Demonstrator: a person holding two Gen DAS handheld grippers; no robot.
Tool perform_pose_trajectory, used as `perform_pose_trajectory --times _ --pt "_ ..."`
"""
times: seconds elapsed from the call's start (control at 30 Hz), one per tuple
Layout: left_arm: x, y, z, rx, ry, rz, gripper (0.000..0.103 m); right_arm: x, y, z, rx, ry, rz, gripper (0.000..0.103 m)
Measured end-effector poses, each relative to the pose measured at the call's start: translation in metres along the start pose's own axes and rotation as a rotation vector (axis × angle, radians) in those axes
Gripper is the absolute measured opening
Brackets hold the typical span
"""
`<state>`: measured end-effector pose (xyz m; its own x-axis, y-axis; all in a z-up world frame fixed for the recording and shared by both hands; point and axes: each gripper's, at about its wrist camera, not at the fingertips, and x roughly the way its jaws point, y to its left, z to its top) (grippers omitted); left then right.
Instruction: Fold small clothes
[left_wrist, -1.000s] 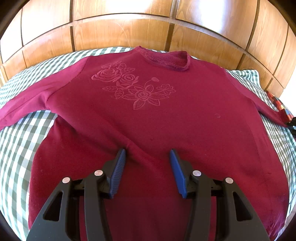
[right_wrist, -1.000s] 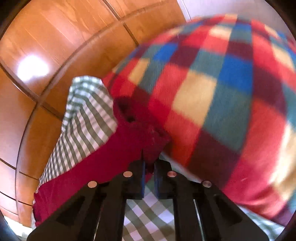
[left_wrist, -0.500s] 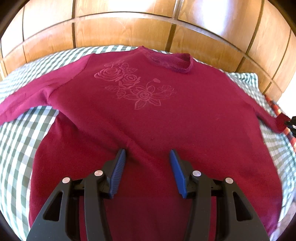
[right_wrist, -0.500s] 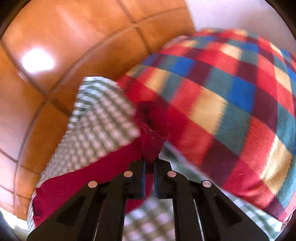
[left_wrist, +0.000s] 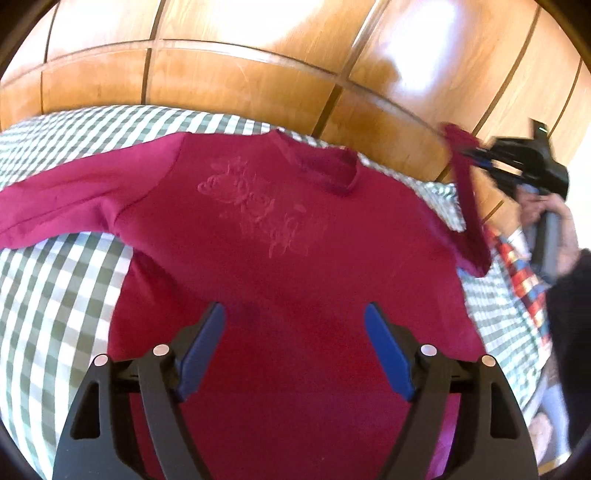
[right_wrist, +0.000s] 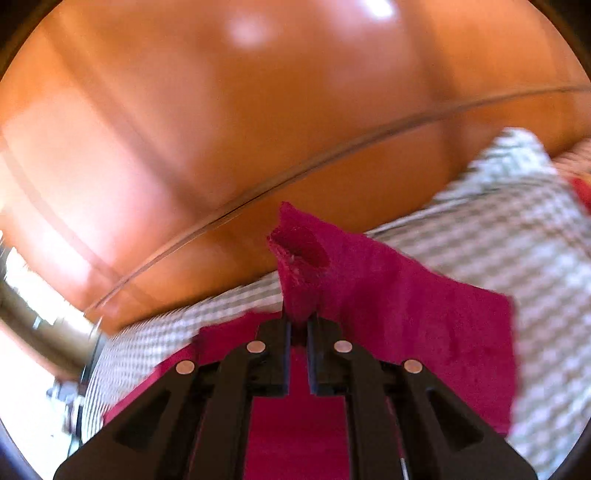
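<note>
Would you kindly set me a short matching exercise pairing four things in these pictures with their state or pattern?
Things:
1. left tool
2. right tool
3. bed cover
4. sweater front

States:
A. green and white checks
B. open, nothing between its pads
C. lying flat, flower design on the chest
D. shut on the sweater's sleeve cuff

Pairs: 1-B, 2-D, 3-A, 4-C

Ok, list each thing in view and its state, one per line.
Sweater: flat on the bed, front up.
Sleeve: lifted by its cuff.
Other sleeve: spread flat.
Right gripper: shut on the cuff.
Left gripper: open, jaws just widened, nothing pinched.
</note>
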<state>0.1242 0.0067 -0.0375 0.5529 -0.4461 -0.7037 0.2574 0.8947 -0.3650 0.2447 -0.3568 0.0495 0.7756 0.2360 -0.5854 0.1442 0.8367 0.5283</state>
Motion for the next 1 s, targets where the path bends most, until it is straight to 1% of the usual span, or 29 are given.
perform_pose_trajectory --times 0.07,0.1,0.17,0.2,0.23,0.33,0.37,0.4,0.47,0.53,0.57,0.63,0.67,0.77,0.8,0.9,0.97,1.0 --pt "-0.003 0.007 0.007 -0.027 -0.017 -0.001 0.077 0.033 0.041 -0.02 -0.054 0.07 0.062 0.006" --pt "-0.002 0.014 0.013 -0.058 -0.005 -0.025 0.077 0.046 0.058 -0.031 -0.086 0.1 0.076 0.006" --pt "0.001 0.027 0.021 -0.127 0.008 -0.055 0.077 0.067 0.079 -0.05 -0.127 0.152 0.102 0.006" --pt "0.003 0.034 0.026 -0.163 0.007 -0.064 0.076 0.078 0.089 -0.063 -0.155 0.189 0.121 0.006" --pt "0.004 0.038 0.03 -0.184 0.007 -0.072 0.071 0.085 0.096 -0.073 -0.18 0.214 0.126 0.008" --pt "0.013 0.048 0.044 -0.238 0.013 -0.113 0.069 0.099 0.103 -0.095 -0.213 0.272 0.15 0.022" --pt "0.015 0.049 0.048 -0.245 0.009 -0.112 0.069 0.101 0.1 -0.098 -0.219 0.276 0.158 0.034" --pt "0.018 0.05 0.053 -0.248 0.005 -0.113 0.069 0.1 0.095 -0.099 -0.216 0.272 0.163 0.045" --pt "0.023 0.052 0.06 -0.261 0.007 -0.13 0.069 0.09 0.081 -0.099 -0.202 0.253 0.164 0.047" --pt "0.033 0.054 0.067 -0.28 0.011 -0.118 0.069 0.068 0.06 -0.097 -0.195 0.219 0.16 0.052" --pt "0.038 0.055 0.07 -0.285 0.016 -0.117 0.069 0.055 0.052 -0.099 -0.199 0.201 0.15 0.056" --pt "0.052 0.053 0.078 -0.291 0.032 -0.122 0.069 0.017 0.028 -0.108 -0.193 0.167 0.122 0.059" --pt "0.056 0.052 0.08 -0.288 0.035 -0.122 0.069 0.002 0.015 -0.111 -0.185 0.155 0.101 0.06" --pt "0.078 0.04 0.092 -0.251 0.051 -0.103 0.069 -0.038 -0.033 -0.117 -0.151 0.103 -0.012 0.061" --pt "0.089 0.034 0.097 -0.226 0.059 -0.083 0.069 -0.05 -0.053 -0.118 -0.119 0.086 -0.056 0.062" --pt "0.116 0.022 0.106 -0.18 0.09 -0.027 0.069 -0.067 -0.092 -0.123 -0.031 0.071 -0.137 0.063" --pt "0.127 0.015 0.11 -0.161 0.097 -0.014 0.053 -0.067 -0.108 -0.126 0.0 0.075 -0.176 0.063" --pt "0.133 0.01 0.112 -0.146 0.11 0.001 0.034 -0.061 -0.112 -0.128 0.01 0.08 -0.194 0.063"
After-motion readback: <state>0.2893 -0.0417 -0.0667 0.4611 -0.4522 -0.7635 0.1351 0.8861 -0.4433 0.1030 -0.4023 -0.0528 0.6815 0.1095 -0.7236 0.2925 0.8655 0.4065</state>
